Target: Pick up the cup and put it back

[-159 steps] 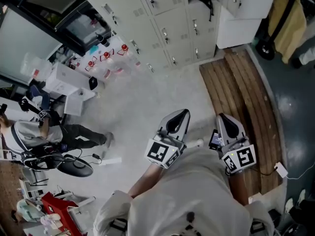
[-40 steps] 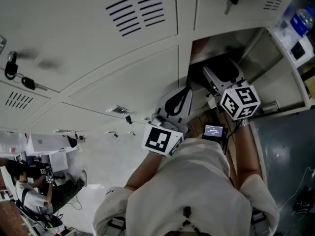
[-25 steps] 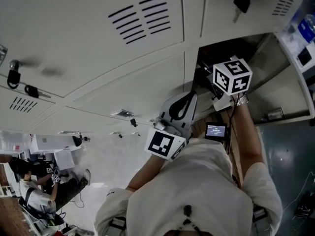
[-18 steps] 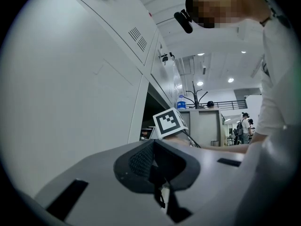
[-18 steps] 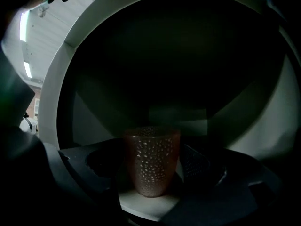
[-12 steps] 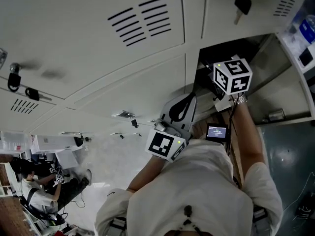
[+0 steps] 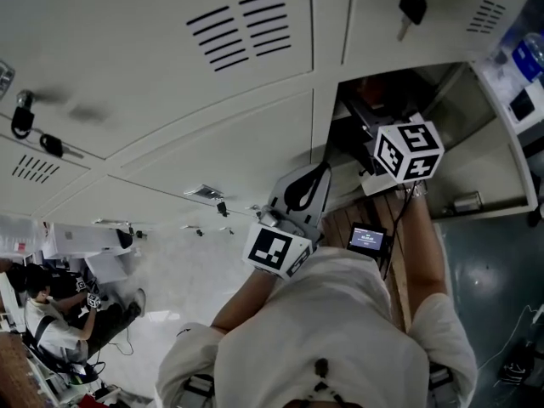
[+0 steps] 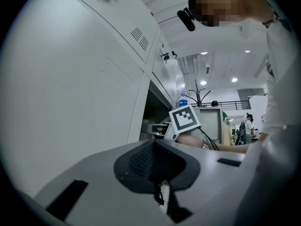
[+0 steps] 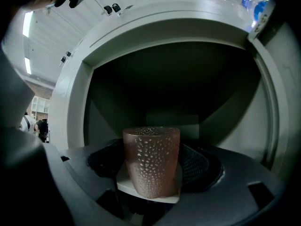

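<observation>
A brownish translucent cup (image 9: 151, 161) with a dotted surface stands upright between the jaws of my right gripper (image 9: 153, 175), which is shut on it. A white plate sits under its base. The gripper holds it at the mouth of an open, dark locker compartment (image 9: 174, 88). In the head view the right gripper (image 7: 361, 117) reaches into that opening (image 7: 374, 87), and the cup is hidden there. My left gripper (image 7: 297, 195) hangs close to my chest, shut on nothing, in front of a closed locker door (image 8: 84, 93).
Grey locker doors (image 7: 170, 66) fill the wall ahead, with keys (image 7: 411, 7) hanging in some locks. The open locker's door (image 7: 489, 155) swings out at the right, with a water bottle (image 7: 531, 49) beyond it. A person (image 7: 51, 321) sits far left on the floor.
I walked up to the lockers, and the right gripper reached into the open compartment. Over the last half second it has drawn back slightly toward me. The left gripper has barely moved.
</observation>
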The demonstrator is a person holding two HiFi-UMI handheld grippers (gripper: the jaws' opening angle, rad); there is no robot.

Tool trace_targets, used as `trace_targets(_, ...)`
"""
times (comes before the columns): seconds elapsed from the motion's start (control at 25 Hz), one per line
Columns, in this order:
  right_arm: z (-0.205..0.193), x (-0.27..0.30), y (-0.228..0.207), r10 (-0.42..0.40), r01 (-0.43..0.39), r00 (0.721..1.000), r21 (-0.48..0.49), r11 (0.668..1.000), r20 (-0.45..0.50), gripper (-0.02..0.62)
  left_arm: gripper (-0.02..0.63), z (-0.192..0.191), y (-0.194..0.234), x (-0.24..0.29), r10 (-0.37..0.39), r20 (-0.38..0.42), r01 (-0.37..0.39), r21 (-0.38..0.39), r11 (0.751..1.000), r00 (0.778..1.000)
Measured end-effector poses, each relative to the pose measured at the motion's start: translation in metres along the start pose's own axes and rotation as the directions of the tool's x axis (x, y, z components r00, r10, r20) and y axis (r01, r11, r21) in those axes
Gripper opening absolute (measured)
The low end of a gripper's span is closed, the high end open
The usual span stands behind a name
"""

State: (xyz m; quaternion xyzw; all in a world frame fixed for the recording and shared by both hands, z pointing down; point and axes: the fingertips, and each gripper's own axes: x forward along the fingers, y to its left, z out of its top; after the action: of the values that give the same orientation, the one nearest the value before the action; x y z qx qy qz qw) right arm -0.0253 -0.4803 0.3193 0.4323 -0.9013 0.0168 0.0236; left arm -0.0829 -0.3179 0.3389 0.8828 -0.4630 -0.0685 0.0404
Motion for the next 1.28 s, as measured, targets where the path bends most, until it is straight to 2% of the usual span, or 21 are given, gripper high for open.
trace_targets(0.16, 0.002, -0.026, -0.005, -0.014, 0.013, 1.0, 0.015, 1.0, 0.015, 0.368, 0.008, -0.007, -0.006, -0.002, 0.01, -0.009, -0.011, -0.015, 1.0, 1.0)
trace_targets(0.56, 0.001, -0.105, 0.011, 0.005, -0.006, 0.999, 0.021, 1.0, 0.039, 0.368, 0.008, -0.02, -0.048, -0.017, 0.023, -0.033, -0.022, 0.029, 0.999, 0.999)
trace_targets(1.28, -0.025, -0.262, 0.078, 0.09, -0.092, 0.995, 0.051, 0.994, 0.042, 0.368, 0.008, -0.026, -0.158, -0.108, 0.107, -0.035, -0.105, 0.057, 0.993, 0.994)
